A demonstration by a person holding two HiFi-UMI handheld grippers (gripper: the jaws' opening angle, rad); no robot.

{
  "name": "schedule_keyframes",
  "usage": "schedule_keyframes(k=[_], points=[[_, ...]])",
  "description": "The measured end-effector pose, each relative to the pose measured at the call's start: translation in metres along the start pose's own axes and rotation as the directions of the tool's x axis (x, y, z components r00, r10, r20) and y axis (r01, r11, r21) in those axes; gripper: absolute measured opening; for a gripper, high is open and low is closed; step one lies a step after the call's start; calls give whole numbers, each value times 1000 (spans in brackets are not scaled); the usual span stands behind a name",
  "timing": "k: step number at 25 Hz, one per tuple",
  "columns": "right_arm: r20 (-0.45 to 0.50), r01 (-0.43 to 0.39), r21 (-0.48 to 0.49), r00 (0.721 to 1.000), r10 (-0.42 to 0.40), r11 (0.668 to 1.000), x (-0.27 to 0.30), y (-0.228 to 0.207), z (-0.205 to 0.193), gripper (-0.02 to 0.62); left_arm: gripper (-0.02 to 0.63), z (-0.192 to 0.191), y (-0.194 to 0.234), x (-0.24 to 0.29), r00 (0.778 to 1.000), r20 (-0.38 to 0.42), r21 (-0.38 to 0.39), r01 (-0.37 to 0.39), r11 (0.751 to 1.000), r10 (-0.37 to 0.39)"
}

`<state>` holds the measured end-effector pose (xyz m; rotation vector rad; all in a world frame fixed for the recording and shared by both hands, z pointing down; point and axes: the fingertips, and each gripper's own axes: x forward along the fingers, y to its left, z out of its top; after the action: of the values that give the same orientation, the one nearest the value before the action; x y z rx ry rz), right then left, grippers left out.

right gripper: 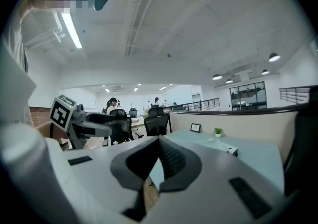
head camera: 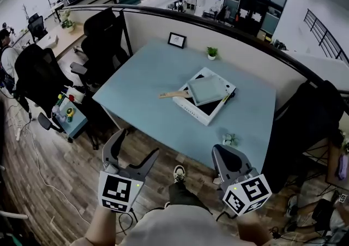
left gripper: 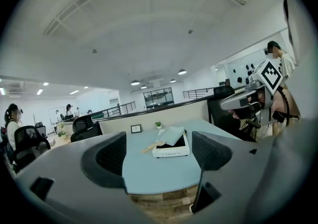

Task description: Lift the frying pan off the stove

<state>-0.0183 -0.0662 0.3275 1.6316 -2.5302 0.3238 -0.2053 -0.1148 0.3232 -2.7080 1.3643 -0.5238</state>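
A square pale green frying pan (head camera: 207, 89) with a wooden handle (head camera: 174, 95) pointing left sits on a white stove (head camera: 191, 110) in the middle of the light blue table (head camera: 142, 92). Both grippers hang in front of the table's near edge, well short of the pan. In the left gripper view the pan (left gripper: 172, 135) and stove (left gripper: 171, 151) show far off between the jaws. My left gripper (head camera: 136, 144) (left gripper: 159, 153) is open and empty. My right gripper (head camera: 219, 151) (right gripper: 159, 143) is shut on nothing, pointing left of the stove (right gripper: 232, 150).
A small potted plant (head camera: 212, 52) and a picture frame (head camera: 176, 40) stand at the table's far edge by the partition. A small object (head camera: 229, 139) lies near the front right edge. Black office chairs (head camera: 103, 43) and a low side table (head camera: 68, 114) stand to the left.
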Motion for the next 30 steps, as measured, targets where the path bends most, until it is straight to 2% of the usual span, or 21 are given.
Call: schedule_keyframes(k=[4, 12, 17, 21, 24, 30], points=[[-21, 19, 31, 1000, -18, 999, 41, -41, -7, 3, 397, -8, 12, 60, 998, -51, 33, 36, 999, -34], [-59, 20, 75, 998, -15, 997, 122, -116, -6, 3, 397, -5, 47, 179, 994, -103, 52, 44, 998, -38], [-114, 5, 91, 993, 5, 996, 160, -151, -19, 3, 397, -21, 48, 242, 971, -212, 93, 128, 987, -106], [-152, -4, 94, 988, 19, 996, 179, -170, -31, 3, 397, -47, 43, 280, 931, -332, 138, 204, 969, -149], [-188, 2, 114, 982, 19, 993, 183, -181, -44, 3, 397, -62, 35, 307, 899, -392, 154, 271, 950, -193], [-240, 19, 160, 971, 20, 987, 194, -194, -68, 3, 396, -97, 22, 344, 787, -547, 169, 438, 883, -285]])
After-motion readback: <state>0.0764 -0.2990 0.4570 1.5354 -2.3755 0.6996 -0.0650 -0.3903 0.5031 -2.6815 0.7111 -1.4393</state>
